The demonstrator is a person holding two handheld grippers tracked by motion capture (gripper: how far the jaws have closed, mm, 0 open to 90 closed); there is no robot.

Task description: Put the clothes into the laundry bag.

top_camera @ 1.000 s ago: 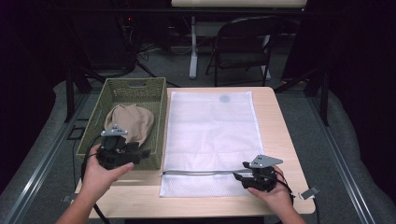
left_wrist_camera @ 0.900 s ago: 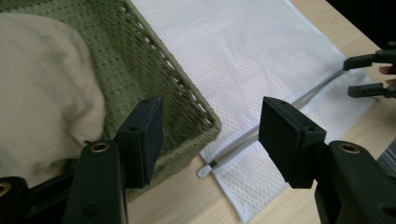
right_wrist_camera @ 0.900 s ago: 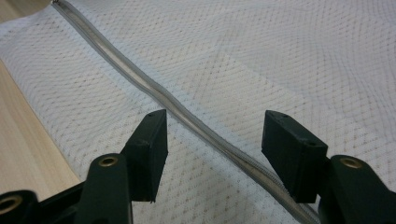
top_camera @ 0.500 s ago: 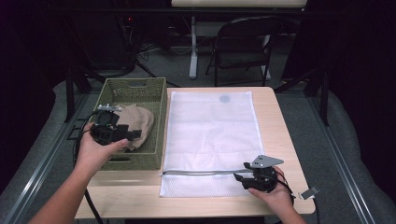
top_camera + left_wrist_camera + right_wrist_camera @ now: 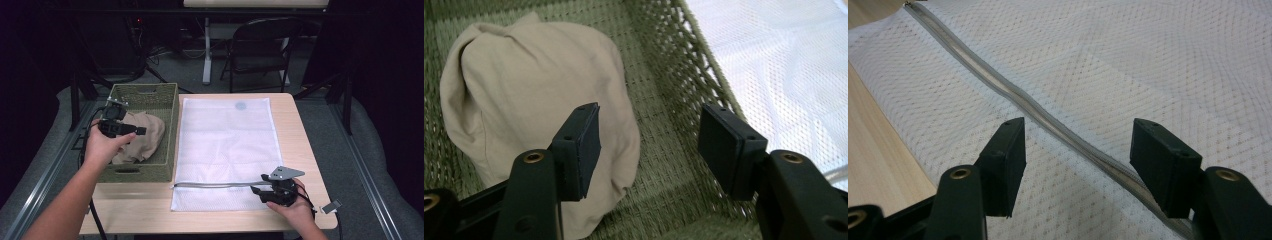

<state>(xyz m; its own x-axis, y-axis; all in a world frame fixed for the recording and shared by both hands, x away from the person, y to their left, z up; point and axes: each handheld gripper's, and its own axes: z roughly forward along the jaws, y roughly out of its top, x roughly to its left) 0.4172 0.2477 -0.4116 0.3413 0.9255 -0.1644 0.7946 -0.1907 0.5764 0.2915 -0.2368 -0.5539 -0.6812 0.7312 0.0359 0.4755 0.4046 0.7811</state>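
A beige cloth (image 5: 142, 140) (image 5: 534, 100) lies bunched in the green woven basket (image 5: 170, 107) (image 5: 664, 65) at the table's left. My left gripper (image 5: 141, 131) (image 5: 649, 135) hovers over the cloth's edge. Its jaws are open and have just been closing a little, with nothing between them. A white mesh bag (image 5: 227, 145) (image 5: 1148, 60) lies flat beside the basket, its grey zipper (image 5: 215, 185) (image 5: 998, 82) running along the near end. My right gripper (image 5: 256, 190) (image 5: 1078, 150) rests low at the zipper's right end, its open jaws astride the zipper without pressing on it.
The wooden table (image 5: 295, 145) ends just behind my right hand. A small white tag (image 5: 331, 206) lies at its near right corner. Past the far edge stand a dark folding chair (image 5: 260, 45) and a white stand (image 5: 206, 50).
My left hand has moved from the basket's near end toward the far end, over the cloth. The right gripper has stayed at the zipper.
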